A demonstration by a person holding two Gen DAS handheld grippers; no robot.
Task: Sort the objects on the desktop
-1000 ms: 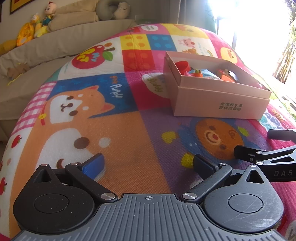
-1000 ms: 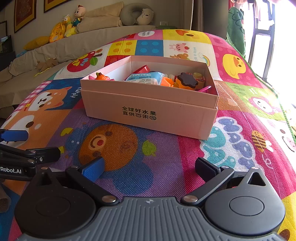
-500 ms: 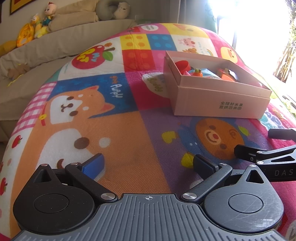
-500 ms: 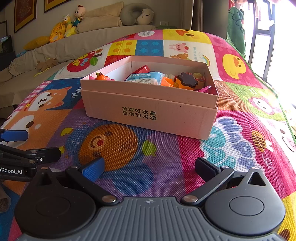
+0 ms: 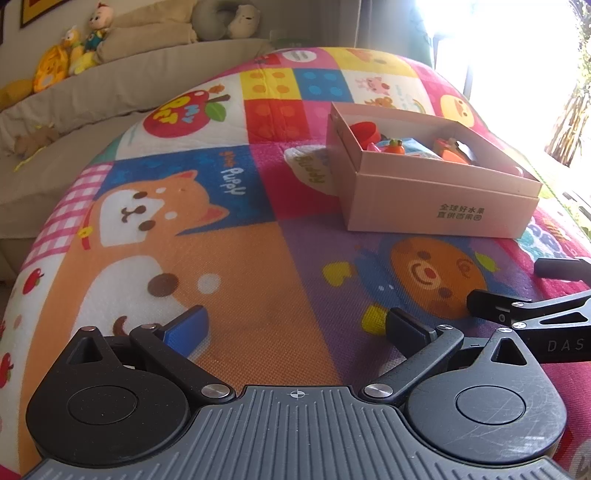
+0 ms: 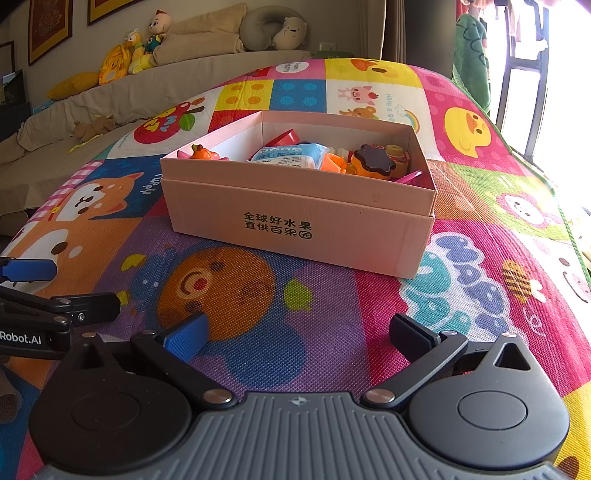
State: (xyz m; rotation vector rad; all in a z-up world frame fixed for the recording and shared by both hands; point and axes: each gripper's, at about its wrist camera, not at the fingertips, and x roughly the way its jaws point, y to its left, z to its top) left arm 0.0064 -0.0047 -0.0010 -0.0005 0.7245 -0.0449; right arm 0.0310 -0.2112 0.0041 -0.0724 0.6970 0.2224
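A pink cardboard box (image 6: 295, 221) stands on the colourful play mat, straight ahead in the right wrist view and at the right in the left wrist view (image 5: 436, 206). It holds several toys: a blue packet (image 6: 290, 155), an orange toy with a dark top (image 6: 373, 162), a small orange figure (image 6: 203, 152) and a red piece (image 6: 282, 138). My left gripper (image 5: 295, 325) is open and empty, low over the mat. My right gripper (image 6: 299, 336) is open and empty, short of the box's front wall. Each gripper shows at the edge of the other's view.
The play mat (image 5: 236, 258) covers the surface. A beige sofa (image 6: 147, 92) with plush toys (image 6: 125, 55) and a neck pillow (image 6: 273, 31) runs along the back left. A bright window (image 5: 498, 55) is at the right.
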